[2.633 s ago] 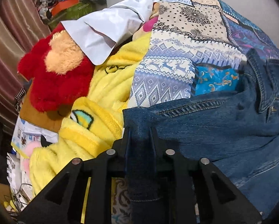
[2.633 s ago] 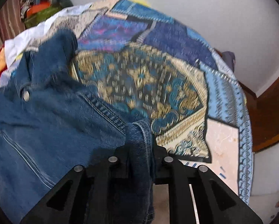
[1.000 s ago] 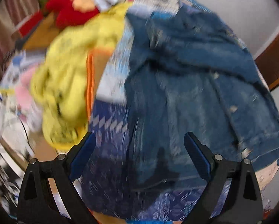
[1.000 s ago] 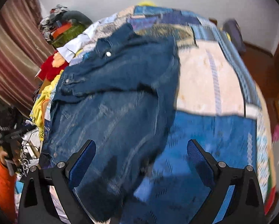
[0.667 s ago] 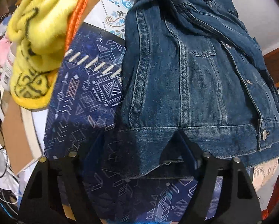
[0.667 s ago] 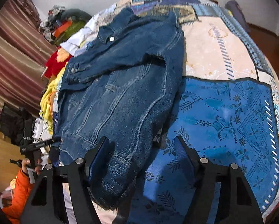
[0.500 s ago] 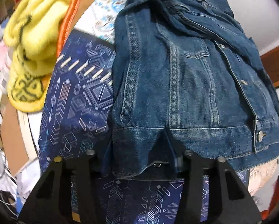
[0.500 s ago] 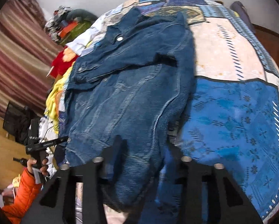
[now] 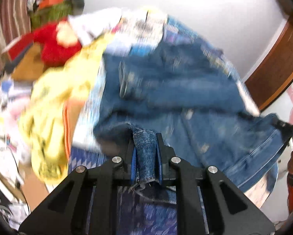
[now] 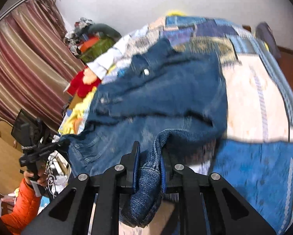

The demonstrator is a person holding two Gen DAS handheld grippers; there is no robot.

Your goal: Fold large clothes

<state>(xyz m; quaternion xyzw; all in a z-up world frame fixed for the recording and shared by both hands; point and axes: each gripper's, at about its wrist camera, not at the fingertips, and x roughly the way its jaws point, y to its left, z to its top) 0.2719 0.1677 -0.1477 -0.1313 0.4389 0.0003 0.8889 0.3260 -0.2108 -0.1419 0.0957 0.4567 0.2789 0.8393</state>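
A blue denim jacket (image 9: 175, 86) lies spread on a patchwork bedspread (image 10: 254, 101). It also shows in the right wrist view (image 10: 162, 94). My left gripper (image 9: 145, 143) is shut on the jacket's bottom hem at its left corner, with denim bunched between the fingers. My right gripper (image 10: 149, 154) is shut on the hem at the other corner and lifts it off the bed. The right gripper also shows at the right edge of the left wrist view (image 9: 287, 127). Both views are blurred by motion.
A yellow fleece blanket (image 9: 54, 98) and a red plush toy (image 9: 54, 47) lie left of the jacket. Striped curtains (image 10: 23, 62) hang at the left. A wooden door frame (image 9: 275, 66) is at the right. The bed's blue patch (image 10: 254, 176) lies right of the jacket.
Both grippers were open over the hem; they have closed on its two corners and lifted it up off the bed.
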